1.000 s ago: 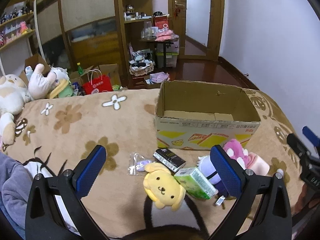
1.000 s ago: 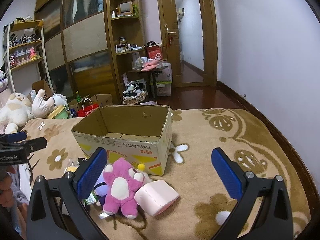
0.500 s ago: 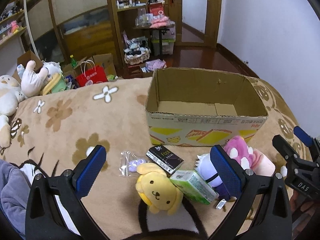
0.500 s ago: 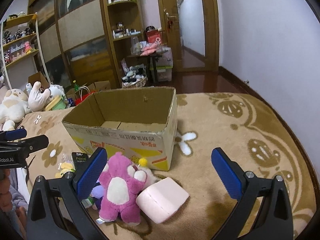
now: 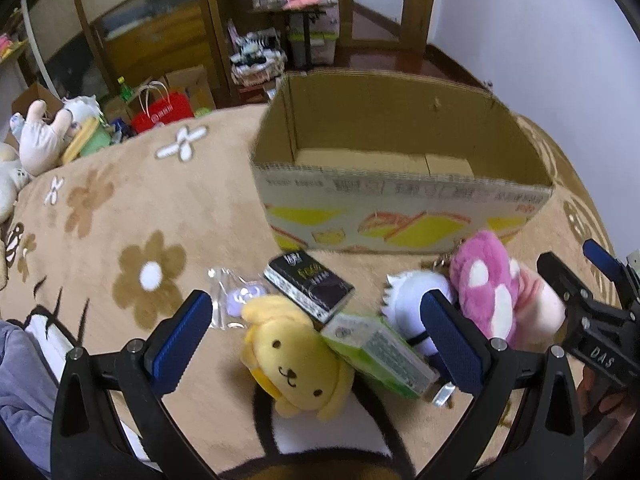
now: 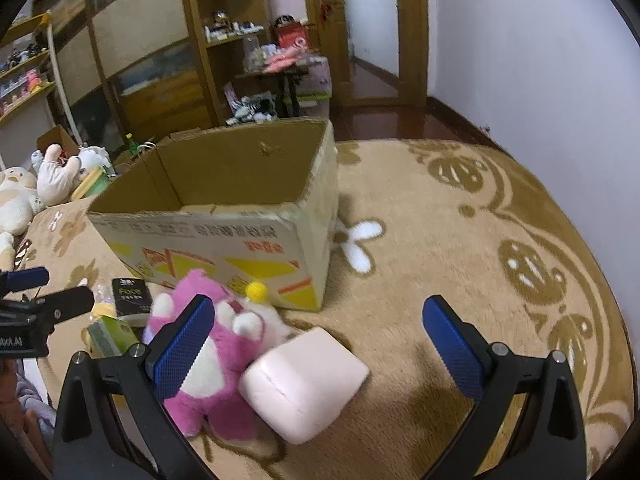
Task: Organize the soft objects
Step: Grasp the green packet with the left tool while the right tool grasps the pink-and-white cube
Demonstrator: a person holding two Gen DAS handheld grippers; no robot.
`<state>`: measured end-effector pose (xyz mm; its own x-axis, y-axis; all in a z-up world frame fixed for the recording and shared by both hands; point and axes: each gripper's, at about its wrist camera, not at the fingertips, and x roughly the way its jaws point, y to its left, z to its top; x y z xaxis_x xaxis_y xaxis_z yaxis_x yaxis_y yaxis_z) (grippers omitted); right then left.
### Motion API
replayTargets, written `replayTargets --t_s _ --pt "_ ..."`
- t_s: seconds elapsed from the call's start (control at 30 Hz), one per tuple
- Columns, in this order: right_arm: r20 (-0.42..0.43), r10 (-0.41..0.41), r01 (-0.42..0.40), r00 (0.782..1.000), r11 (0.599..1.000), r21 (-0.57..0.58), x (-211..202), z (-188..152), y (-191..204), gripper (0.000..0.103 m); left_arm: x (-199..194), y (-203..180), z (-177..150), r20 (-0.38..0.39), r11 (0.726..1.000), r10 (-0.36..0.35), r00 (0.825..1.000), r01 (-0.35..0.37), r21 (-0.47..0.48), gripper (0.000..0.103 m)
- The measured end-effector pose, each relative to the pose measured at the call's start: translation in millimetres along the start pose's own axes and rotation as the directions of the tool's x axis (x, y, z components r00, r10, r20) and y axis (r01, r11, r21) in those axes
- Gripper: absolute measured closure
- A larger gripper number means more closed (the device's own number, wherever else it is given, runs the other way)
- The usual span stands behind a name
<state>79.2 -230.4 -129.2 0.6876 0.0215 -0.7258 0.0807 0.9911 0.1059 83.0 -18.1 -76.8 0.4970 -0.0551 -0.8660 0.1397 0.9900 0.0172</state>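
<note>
1. While the left gripper (image 5: pixel 316 334) hangs low over the blanket (image 5: pixel 168 216), its jaws are spread wide and they hold nothing.
2. Between these jaws lies the yellow dog plush (image 5: pixel 298 364), closer to the left finger, and the green tissue pack (image 5: pixel 378 354) leans against it on the right side.
3. Just behind them are the black tissue pack (image 5: pixel 310 288) and a small clear bag (image 5: pixel 234 300).
4. The white plush (image 5: pixel 412 292) sits partly behind the right finger of this gripper.
5. The right gripper (image 6: pixel 316 338) also has its jaws spread wide, with nothing in them.
6. The pink cushion block (image 6: pixel 304 378) lies between its jaws, nearer to the left finger, on the blanket.
7. The pink bear plush (image 6: pixel 216 364) touches this block and is partly hidden behind the left finger.
8. The cardboard box (image 6: pixel 224 216) stands open just behind the toys, and I see no toys inside it.
</note>
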Motion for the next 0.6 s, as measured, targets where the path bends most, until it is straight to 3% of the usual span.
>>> replayTargets --t_s 0.3,0.5,0.57,0.6 --pt "-0.142 -0.017 0.029 0.99 0.996 0.079 28.5 -8.5 -18.9 0.0 21.0 -17.4 -9.2 -0.091 0.997 -0.001 0.996 0.008 0.073 0.001" --pt "-0.187 -0.002 0.022 0.982 0.994 0.106 35.8 -13.6 -22.8 0.0 30.9 -23.5 -13.7 -0.132 0.995 -0.014 0.991 0.027 0.093 0.001" --pt "-0.198 0.009 0.014 0.98 0.993 0.119 37.0 -14.4 -25.1 0.0 35.0 -22.0 -15.8 -0.149 0.994 -0.039 0.988 0.053 0.093 0.006" --pt "-0.203 0.02 0.005 0.979 0.992 0.123 37.4 -14.6 -25.8 0.0 36.8 -22.4 -17.3 -0.161 0.993 -0.048 0.986 0.064 0.095 0.015"
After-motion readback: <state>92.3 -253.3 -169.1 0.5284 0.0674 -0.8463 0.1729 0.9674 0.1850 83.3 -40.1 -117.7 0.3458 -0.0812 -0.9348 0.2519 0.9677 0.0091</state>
